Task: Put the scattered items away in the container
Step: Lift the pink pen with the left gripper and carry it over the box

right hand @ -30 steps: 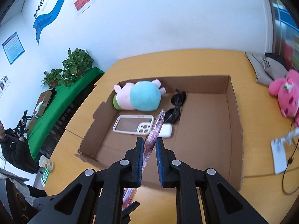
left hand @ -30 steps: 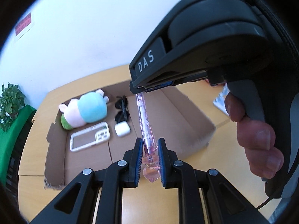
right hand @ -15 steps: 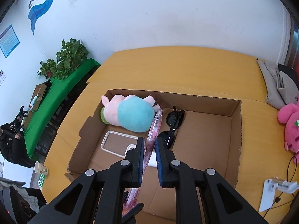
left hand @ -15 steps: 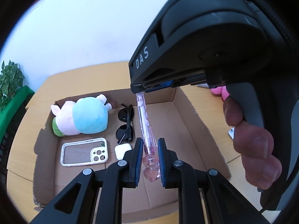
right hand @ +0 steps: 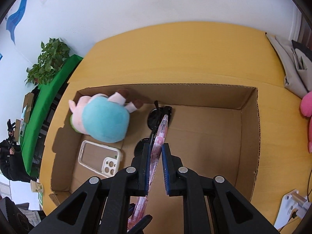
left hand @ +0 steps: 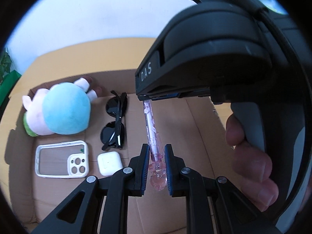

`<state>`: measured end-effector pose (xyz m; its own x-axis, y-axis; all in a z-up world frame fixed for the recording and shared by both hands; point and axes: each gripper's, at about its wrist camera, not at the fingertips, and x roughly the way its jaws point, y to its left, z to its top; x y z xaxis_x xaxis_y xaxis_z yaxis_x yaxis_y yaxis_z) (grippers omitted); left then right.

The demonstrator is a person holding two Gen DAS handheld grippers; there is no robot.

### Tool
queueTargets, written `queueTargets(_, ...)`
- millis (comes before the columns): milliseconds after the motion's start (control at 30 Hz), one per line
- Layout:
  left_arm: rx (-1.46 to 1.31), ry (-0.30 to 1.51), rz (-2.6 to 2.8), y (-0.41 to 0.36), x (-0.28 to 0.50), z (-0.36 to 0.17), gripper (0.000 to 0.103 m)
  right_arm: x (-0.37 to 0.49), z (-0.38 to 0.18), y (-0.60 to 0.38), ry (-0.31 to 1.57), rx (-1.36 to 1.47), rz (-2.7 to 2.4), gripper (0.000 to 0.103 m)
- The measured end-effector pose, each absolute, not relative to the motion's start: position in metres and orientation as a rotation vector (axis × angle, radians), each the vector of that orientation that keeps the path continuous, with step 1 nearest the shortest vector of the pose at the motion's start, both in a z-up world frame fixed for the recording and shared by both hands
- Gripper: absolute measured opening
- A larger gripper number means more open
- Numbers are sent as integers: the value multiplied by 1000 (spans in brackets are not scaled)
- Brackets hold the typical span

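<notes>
A translucent pink pen (left hand: 151, 130) hangs over the open cardboard box (left hand: 204, 120), held at both ends. My left gripper (left hand: 155, 150) is shut on its end with the clear pink topper. My right gripper (right hand: 156, 148) is shut on the barrel, and its tip (right hand: 164, 120) points at the box's far wall. In the left wrist view the right gripper (left hand: 145, 99) is the big black body at upper right, with a hand on its handle. The box (right hand: 257, 136) holds a blue and pink plush toy (left hand: 64, 111), black sunglasses (left hand: 115, 124), a white phone case (left hand: 60, 159) and a white earbuds case (left hand: 109, 162).
The box sits on a yellow wooden table (right hand: 175, 54). At the right lie a pink plush (right hand: 307, 105), a grey bag (right hand: 288, 58) and a white device with a cable (right hand: 290, 202). A plant (right hand: 48, 60), green-covered table (right hand: 48, 101), paper cup (right hand: 36, 186) and a person (right hand: 9, 156) are left.
Both grippers have carried the pen forward and down over the box, which now fills more of both views. The grip on the pen looks the same.
</notes>
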<state>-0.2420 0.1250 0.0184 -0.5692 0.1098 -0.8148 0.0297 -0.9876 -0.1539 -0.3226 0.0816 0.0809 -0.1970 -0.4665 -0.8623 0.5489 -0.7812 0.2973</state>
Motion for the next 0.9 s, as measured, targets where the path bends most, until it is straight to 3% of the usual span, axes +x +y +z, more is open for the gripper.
queueTargets(900, -1702, -423, 2507, 106, -303, -49, 14, -386, -4, 63, 150, 1635, -1934, 12)
